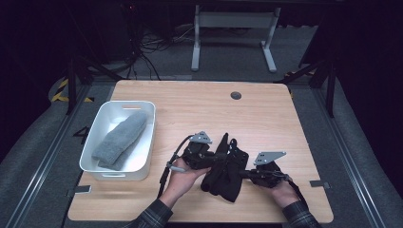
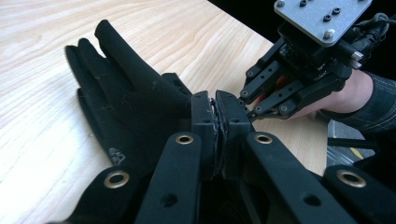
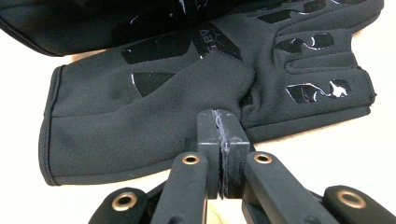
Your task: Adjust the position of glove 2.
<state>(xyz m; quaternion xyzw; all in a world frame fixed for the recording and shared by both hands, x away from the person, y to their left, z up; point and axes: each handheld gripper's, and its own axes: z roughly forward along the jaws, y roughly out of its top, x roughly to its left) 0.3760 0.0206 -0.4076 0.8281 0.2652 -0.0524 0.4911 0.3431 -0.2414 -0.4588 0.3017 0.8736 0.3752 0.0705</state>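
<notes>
Black gloves [image 1: 227, 170] on the near middle of the wooden table [image 1: 266, 114], lying one over the other, fingers pointing away from the person. Left gripper [image 1: 216, 159] at their left edge, right gripper [image 1: 243, 174] at their right edge, both hands [image 1: 183, 176] low at the table's near side. In the left gripper view, jaws pressed together with a thin fold of black glove fabric seeming caught between the pads (hard to be sure against the dark cloth), glove fingers [image 2: 100, 56] spread across the wood beyond. In the right gripper view, jaws likewise together, tips right at a flap of the glove [image 3: 154, 112] near the thumb; whether cloth is pinched, impossible to tell. Glossy grip patches on palm and fingers, and a small printed mark beside them (a few pale letters, too blurred to read). On the glove in the left gripper view, a small pale logo [image 2: 115, 155], not legible. Off to the left, a white bin [image 1: 97, 137] holding a rolled grey towel [image 1: 121, 140], well apart from the gloves
</notes>
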